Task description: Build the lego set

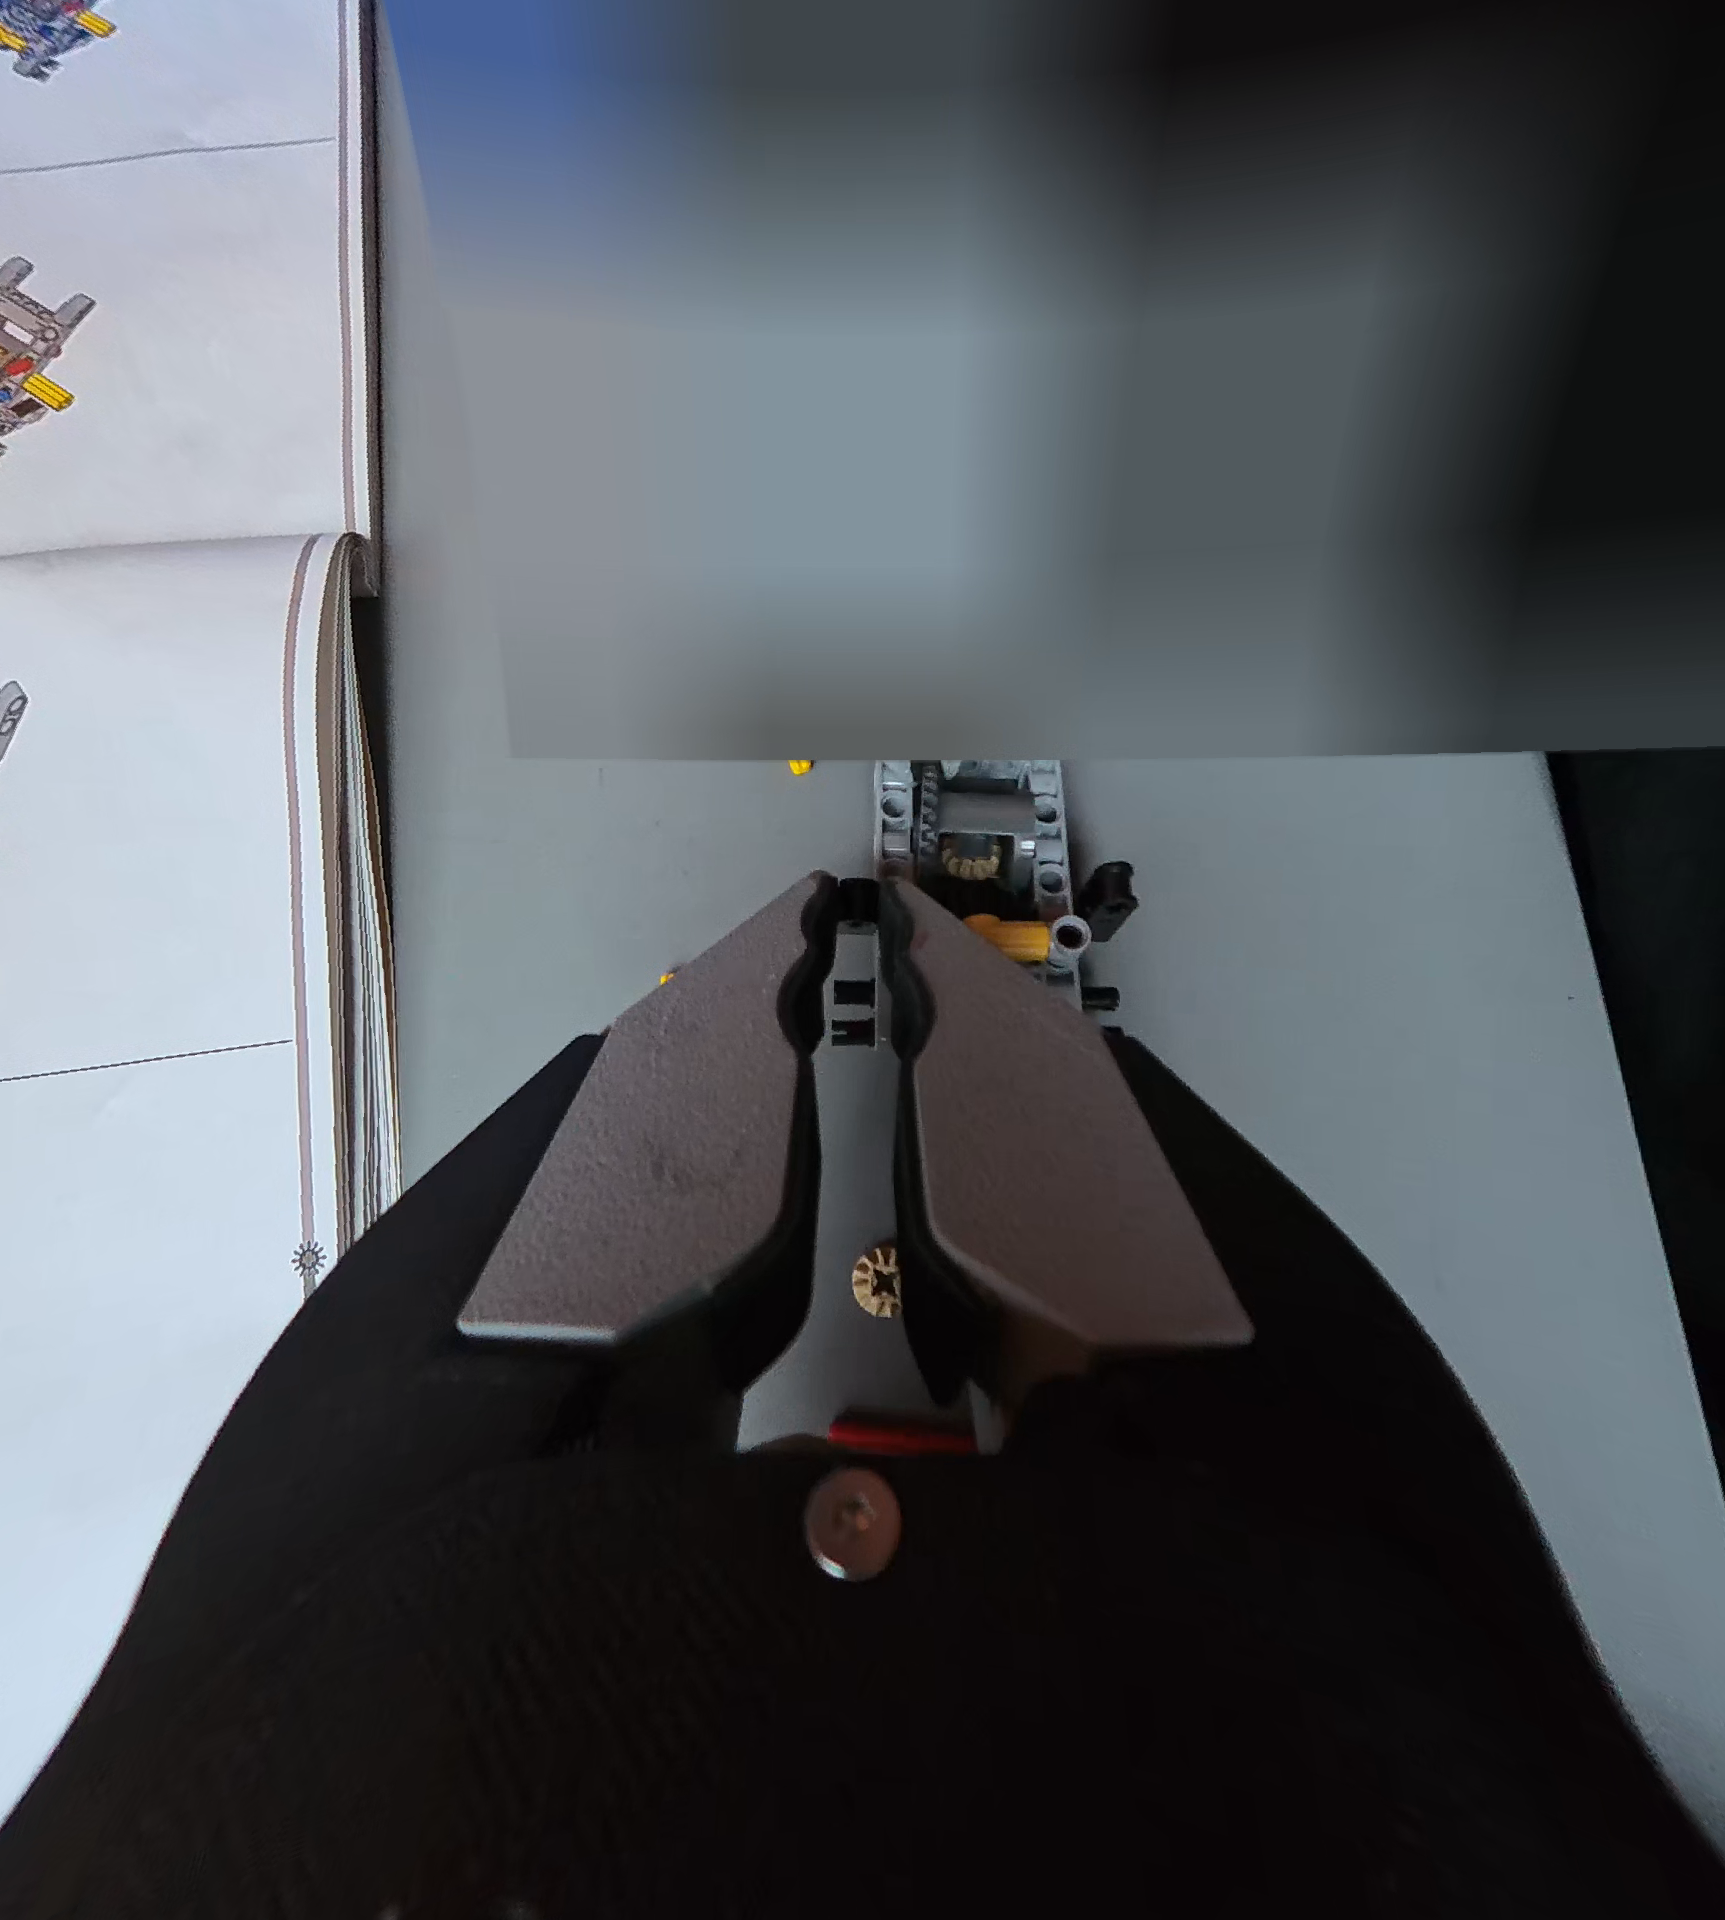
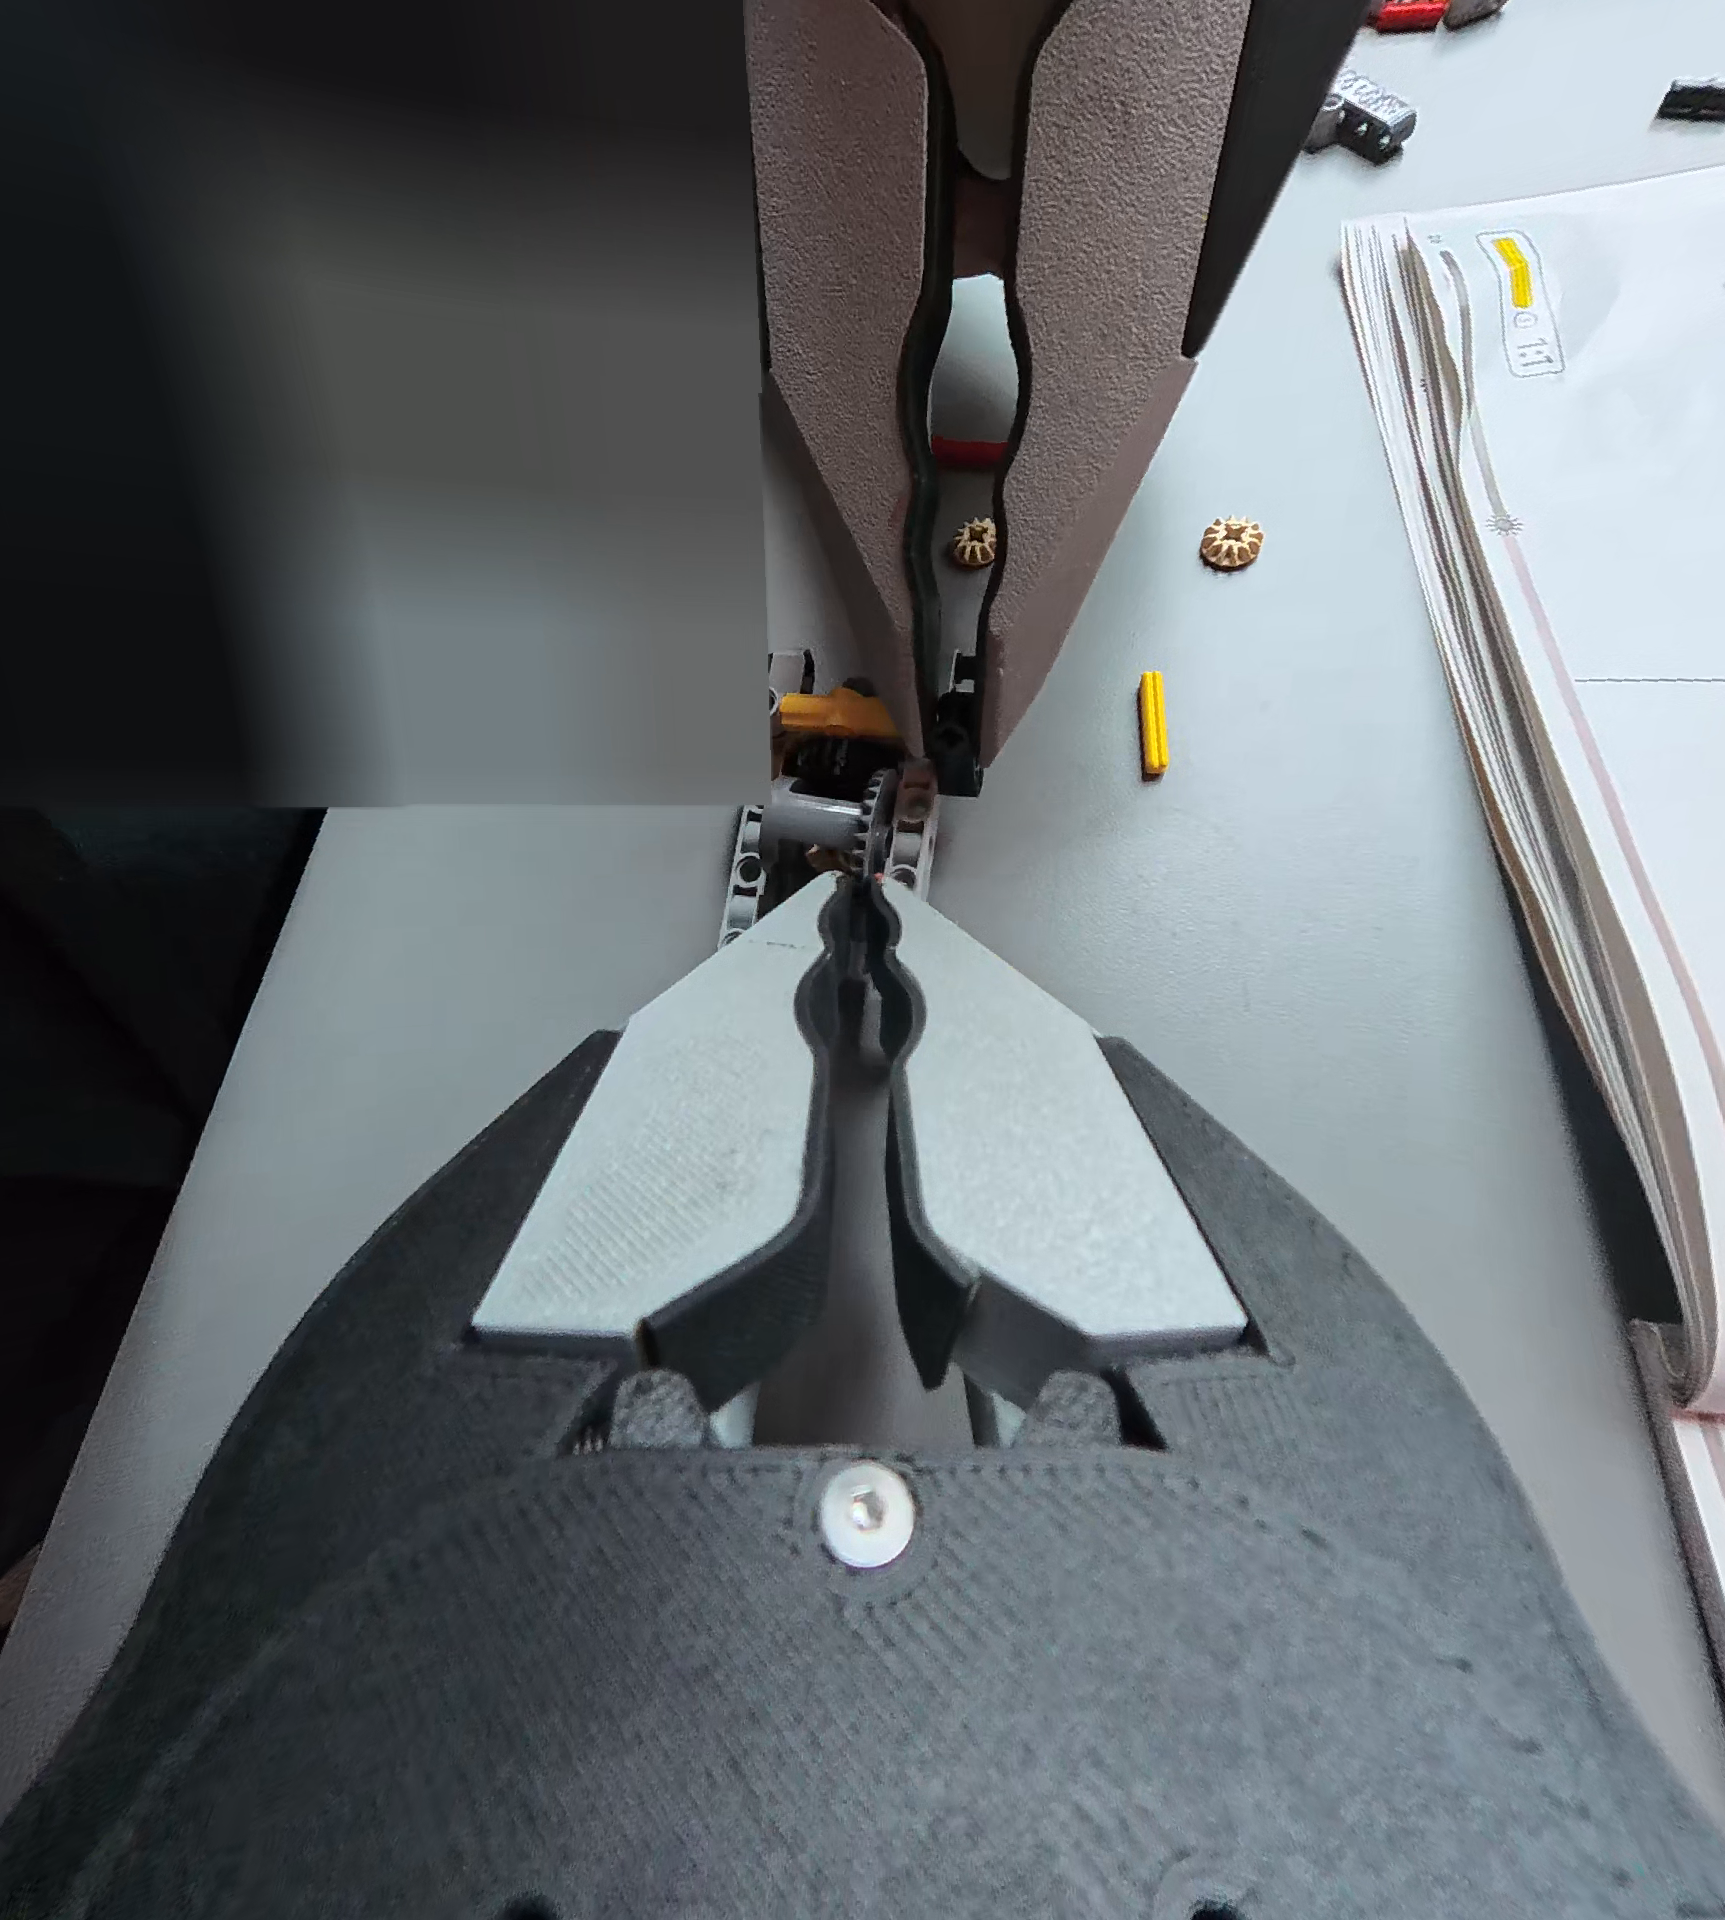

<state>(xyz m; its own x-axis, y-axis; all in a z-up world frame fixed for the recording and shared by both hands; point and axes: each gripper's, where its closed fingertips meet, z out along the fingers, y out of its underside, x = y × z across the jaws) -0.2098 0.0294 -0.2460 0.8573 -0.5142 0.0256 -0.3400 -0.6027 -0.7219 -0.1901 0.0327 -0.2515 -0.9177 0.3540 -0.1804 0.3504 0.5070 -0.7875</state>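
In the left wrist view, the left gripper (image 1: 863,894), with flat brown-grey fingers on a black printed body, reaches forward low over the pale grey surface (image 1: 1305,1195), its jaws drawn narrow and pinched on the near left corner of the partly built grey lego frame with yellow and black pins (image 1: 977,842). The frame lies flat on the surface just beyond the fingertips, its far end hidden by a blurred patch. Between the fingers, nearer the gripper body than the frame, lie a small tan bevel gear (image 1: 877,1281) and a short red axle piece (image 1: 905,1439). Left of the frame, the open white instruction booklet with coloured build drawings (image 1: 110,727) lies on the surface. In the right wrist view, the right gripper (image 2: 863,888), with light grey fingers on a dark grey body, points straight at the same frame (image 2: 827,821) from the opposite side, its jaws closed narrow around a thin dark part at the frame's edge; what exactly they pinch is too small to tell. The left gripper (image 2: 951,753) comes down from the top of this view, tips meeting the frame at a black pin. Right of the frame lie a short yellow axle (image 2: 1154,724) and a second tan gear (image 2: 1232,543), with the booklet (image 2: 1616,727) beyond them.
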